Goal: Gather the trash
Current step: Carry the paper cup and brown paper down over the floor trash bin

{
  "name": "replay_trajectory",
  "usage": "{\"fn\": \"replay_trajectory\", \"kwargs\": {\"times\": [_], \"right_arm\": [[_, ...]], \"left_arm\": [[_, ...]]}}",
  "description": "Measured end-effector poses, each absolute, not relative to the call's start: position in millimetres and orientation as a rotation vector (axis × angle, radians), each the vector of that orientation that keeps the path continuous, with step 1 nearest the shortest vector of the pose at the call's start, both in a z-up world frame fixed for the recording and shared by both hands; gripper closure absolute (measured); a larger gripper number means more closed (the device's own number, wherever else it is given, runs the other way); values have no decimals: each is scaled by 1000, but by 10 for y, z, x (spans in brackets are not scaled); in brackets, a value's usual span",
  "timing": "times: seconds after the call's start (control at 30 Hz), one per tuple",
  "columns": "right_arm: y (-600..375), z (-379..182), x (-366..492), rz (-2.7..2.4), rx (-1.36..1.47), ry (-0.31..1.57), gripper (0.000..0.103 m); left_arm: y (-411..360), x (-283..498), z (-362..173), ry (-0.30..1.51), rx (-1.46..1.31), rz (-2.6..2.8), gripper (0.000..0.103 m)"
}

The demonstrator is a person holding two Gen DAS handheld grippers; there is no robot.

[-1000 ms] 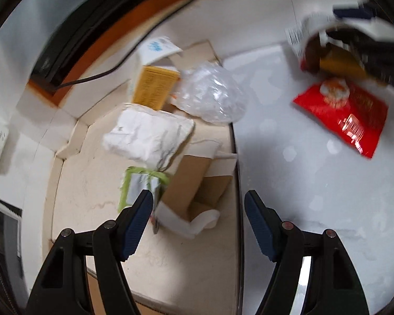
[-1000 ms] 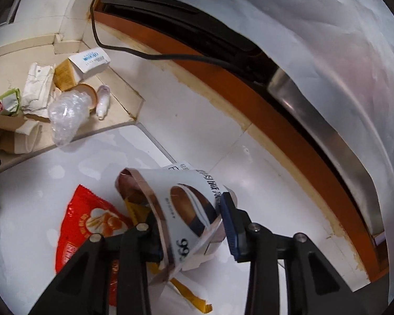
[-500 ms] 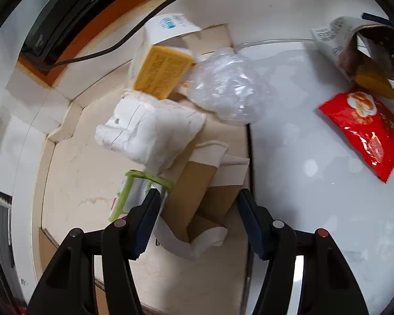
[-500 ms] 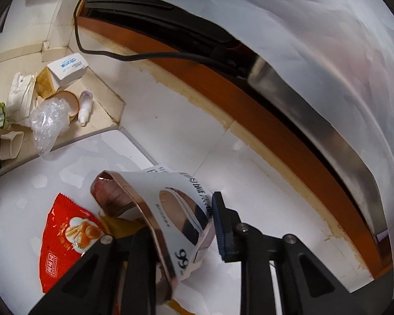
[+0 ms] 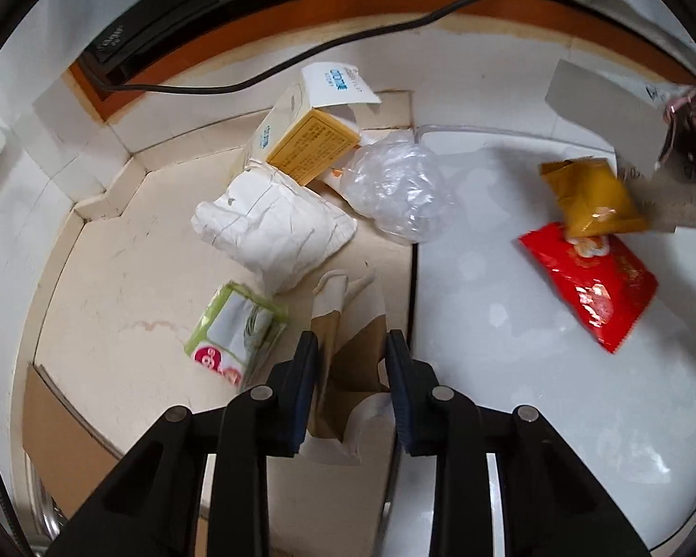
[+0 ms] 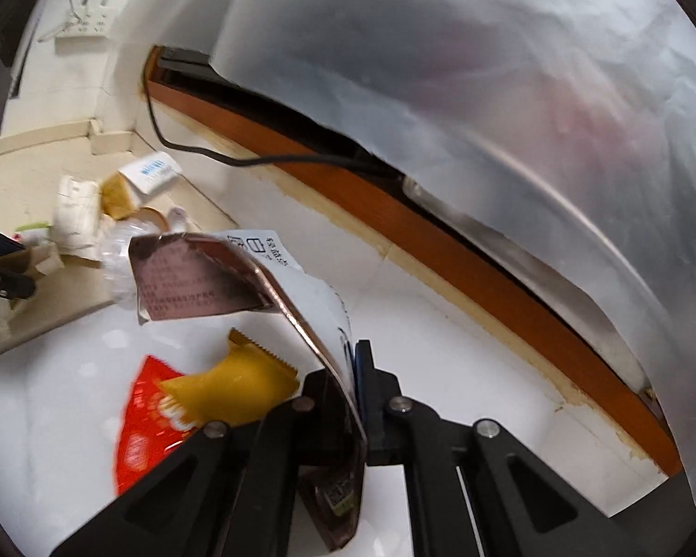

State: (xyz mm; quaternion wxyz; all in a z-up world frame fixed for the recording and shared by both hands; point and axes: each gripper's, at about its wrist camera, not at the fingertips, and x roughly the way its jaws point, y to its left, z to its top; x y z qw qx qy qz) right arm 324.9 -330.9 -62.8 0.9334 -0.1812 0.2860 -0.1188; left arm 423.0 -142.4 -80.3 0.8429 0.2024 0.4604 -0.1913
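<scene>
My left gripper [image 5: 350, 394] is closed around a crumpled brown paper bag [image 5: 348, 352] on the beige floor. Beyond it lie a white crumpled paper [image 5: 273, 227], a green tissue pack [image 5: 234, 332], a yellow-and-white box [image 5: 308, 139] and a clear plastic wad [image 5: 396, 188]. My right gripper [image 6: 348, 399] is shut on a flattened white and pink carton [image 6: 236, 278], held above the white floor. Under it lie a yellow wrapper [image 6: 232, 390] and a red snack packet [image 6: 148, 422]; both show in the left wrist view, the yellow wrapper [image 5: 591, 197] and the red packet [image 5: 589, 278].
A translucent plastic bag [image 6: 487, 93] fills the upper right of the right wrist view. An orange skirting board [image 6: 394, 218] and a black cable [image 5: 301, 55] run along the wall. A wall socket [image 6: 86, 14] is at the far left.
My left gripper moved forward and closed on the brown paper bag. My right gripper squeezed the carton flat and lifted it; the yellow wrapper now lies on the red packet.
</scene>
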Motion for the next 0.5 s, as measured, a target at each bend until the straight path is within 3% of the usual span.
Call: {"fn": "replay_trajectory", "kwargs": {"times": [0.5], "right_arm": [[-2996, -17, 2187, 38, -4, 544, 100]], "left_arm": [[-875, 2871, -138, 870, 159, -530, 77]]}}
